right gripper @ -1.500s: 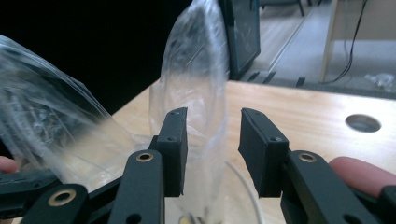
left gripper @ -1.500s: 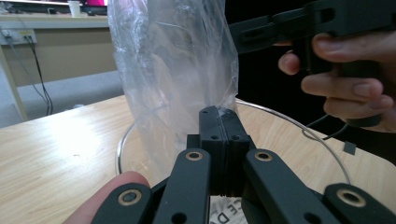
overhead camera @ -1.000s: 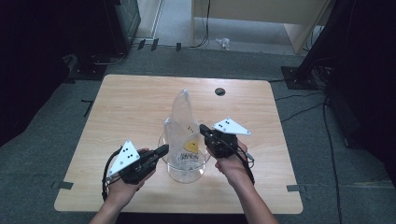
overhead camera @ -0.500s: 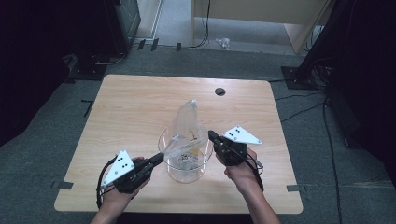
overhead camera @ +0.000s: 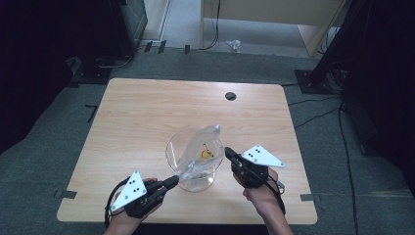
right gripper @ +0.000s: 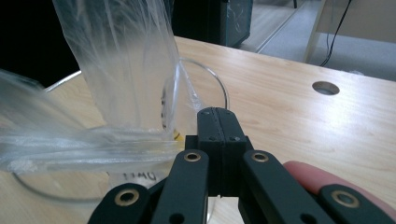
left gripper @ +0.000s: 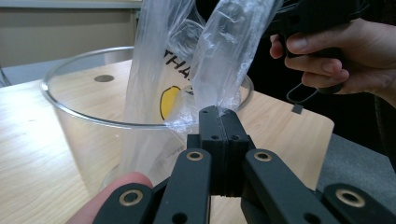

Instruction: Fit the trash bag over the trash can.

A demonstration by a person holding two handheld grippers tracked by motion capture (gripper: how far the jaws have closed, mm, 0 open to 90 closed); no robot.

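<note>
Both grippers—left gripper [overhead camera: 172, 182] at seven o'clock, right gripper [overhead camera: 228, 152] at three—pinch the plastic bag [overhead camera: 199, 154] edges, jaws clamped, spreading it (apparently as liner) inside the glass bowl [overhead camera: 172, 147].

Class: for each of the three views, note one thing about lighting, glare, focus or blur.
High view: wooden table evenly lit, surrounding floor falling into darkness, no hard shadows. Left gripper view: shut left gripper sharp, crinkled clear plastic bag catching white glare, clear glass bowl rim softer. Right gripper view: right gripper crisp; the bag's near fold blurred and washed out, far room corner black.
</note>
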